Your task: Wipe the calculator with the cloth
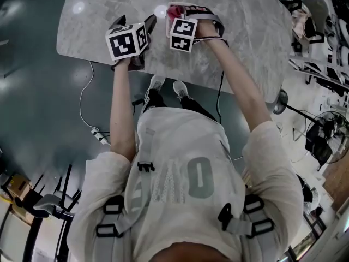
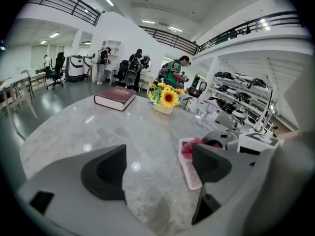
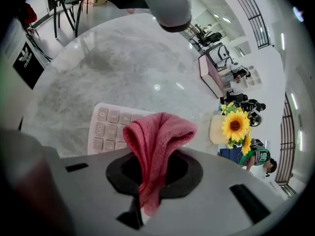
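Pink cloth (image 3: 158,134) clamped in right gripper (image 3: 153,170) over calculator (image 3: 109,128).

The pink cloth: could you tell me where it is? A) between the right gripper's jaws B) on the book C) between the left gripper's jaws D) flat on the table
A: the right gripper has its jaws shut on the pink cloth, bunched over the pale pink calculator.

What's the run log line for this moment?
right gripper: shut on cloth | cloth: over calculator | left gripper: open, empty, beside calculator
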### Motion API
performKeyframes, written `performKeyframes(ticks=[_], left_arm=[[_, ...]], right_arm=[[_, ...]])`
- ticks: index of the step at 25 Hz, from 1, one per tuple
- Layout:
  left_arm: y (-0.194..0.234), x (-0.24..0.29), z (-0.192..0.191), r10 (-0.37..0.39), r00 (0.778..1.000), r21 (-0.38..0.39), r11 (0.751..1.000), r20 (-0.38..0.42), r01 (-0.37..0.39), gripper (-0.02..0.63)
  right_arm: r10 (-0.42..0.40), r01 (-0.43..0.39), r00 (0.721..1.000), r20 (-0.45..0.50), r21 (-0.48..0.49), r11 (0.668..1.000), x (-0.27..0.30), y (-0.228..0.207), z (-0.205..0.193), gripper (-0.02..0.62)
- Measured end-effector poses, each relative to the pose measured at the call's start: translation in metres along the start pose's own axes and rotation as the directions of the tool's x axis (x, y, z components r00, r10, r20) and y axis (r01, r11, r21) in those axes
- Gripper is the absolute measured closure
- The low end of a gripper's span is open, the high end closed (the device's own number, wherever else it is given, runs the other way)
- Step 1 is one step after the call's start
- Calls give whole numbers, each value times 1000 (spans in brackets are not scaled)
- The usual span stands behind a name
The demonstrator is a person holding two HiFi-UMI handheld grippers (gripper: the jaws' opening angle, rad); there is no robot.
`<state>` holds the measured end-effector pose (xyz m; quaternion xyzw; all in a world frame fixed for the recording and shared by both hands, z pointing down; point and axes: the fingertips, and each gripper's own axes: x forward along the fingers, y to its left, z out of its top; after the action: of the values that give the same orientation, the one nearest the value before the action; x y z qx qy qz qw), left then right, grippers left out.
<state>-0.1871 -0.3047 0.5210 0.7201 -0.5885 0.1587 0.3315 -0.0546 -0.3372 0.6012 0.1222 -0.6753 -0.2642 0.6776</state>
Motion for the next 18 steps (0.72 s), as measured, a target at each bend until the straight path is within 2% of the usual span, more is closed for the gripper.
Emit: performKeyframes(ticks=[18], left_arm=[[5, -17, 12, 32, 997, -18, 999, 65, -31, 184]], right_arm=[[57, -57, 998, 33, -18, 998, -32, 72, 16, 543]])
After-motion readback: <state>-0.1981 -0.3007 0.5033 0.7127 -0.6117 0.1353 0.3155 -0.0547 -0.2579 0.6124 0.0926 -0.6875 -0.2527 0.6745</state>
